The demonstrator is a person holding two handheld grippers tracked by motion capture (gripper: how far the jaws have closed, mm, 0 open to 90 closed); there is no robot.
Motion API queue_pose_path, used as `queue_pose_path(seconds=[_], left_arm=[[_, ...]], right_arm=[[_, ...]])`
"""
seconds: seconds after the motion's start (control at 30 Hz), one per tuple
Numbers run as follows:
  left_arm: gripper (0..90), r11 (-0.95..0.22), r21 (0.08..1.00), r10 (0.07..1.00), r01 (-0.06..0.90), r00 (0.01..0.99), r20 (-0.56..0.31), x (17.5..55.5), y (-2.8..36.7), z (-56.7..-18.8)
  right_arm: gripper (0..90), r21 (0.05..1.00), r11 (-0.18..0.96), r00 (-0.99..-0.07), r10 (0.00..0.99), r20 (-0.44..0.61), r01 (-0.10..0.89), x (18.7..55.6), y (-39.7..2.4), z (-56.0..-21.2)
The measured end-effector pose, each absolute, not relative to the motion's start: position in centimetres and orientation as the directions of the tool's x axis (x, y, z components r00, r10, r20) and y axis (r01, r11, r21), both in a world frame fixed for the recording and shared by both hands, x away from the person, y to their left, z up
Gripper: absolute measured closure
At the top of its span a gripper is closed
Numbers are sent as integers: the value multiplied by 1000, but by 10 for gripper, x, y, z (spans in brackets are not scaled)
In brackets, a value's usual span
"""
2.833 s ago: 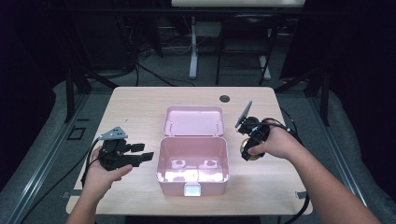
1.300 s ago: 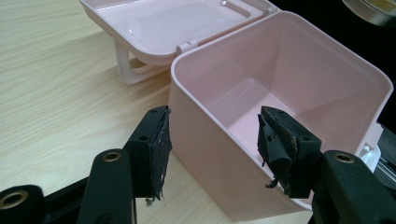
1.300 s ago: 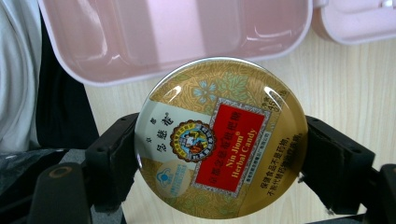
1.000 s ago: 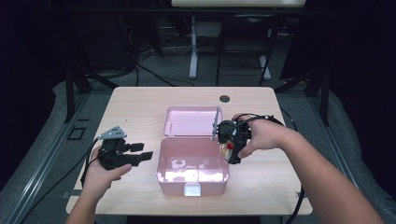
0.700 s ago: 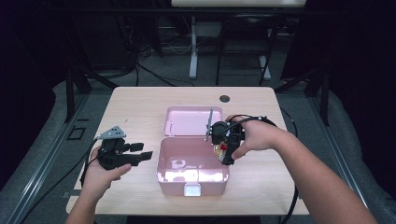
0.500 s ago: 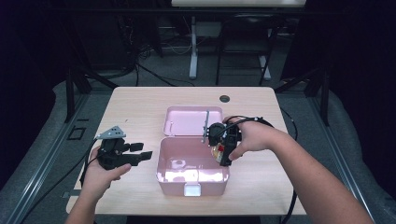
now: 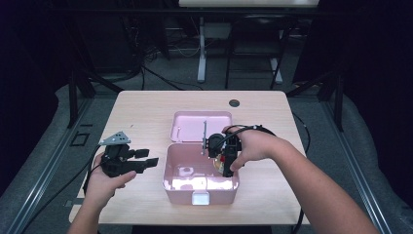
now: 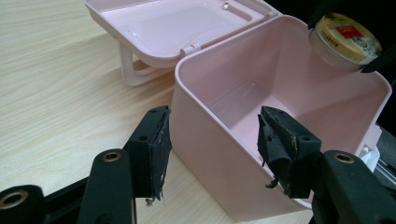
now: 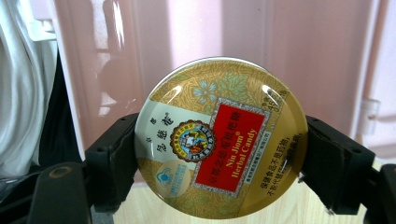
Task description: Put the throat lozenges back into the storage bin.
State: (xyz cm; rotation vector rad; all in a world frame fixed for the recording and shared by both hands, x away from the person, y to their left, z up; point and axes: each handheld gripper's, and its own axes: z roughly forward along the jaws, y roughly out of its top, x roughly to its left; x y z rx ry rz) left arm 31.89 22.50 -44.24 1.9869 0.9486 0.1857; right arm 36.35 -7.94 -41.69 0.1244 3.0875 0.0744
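- Wooden table [image 7: 146, 112] is carrying everything, sitting mid-frame in the high view.
- Pink box [image 7: 181, 185] is standing open near the table's front edge, with its lid [image 7: 195, 127] lying flat behind it, inside facing up.
- Right gripper [image 7: 223, 157] is hovering over the box's right rear corner, jaws clamping a round candy tin [image 9: 220, 137] by its rim; lid label is reading "Nin Jiom Herbal Candy".
- Tin is hanging just above the box's far rim in the left gripper view, not touching the box floor.
- Left gripper [image 8: 212, 140] is sitting just left of the box, jaws spread wide and straddling its near corner, gripping nothing.
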Motion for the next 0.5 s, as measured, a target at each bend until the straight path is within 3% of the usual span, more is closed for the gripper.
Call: queue_pose_path(seconds=[0.5], left_arm=[[441,-304,779,683,548,695,-223,319,224,-443]], right_arm=[[198,30,997,-996,77,-36,76,364,-74,-441]])
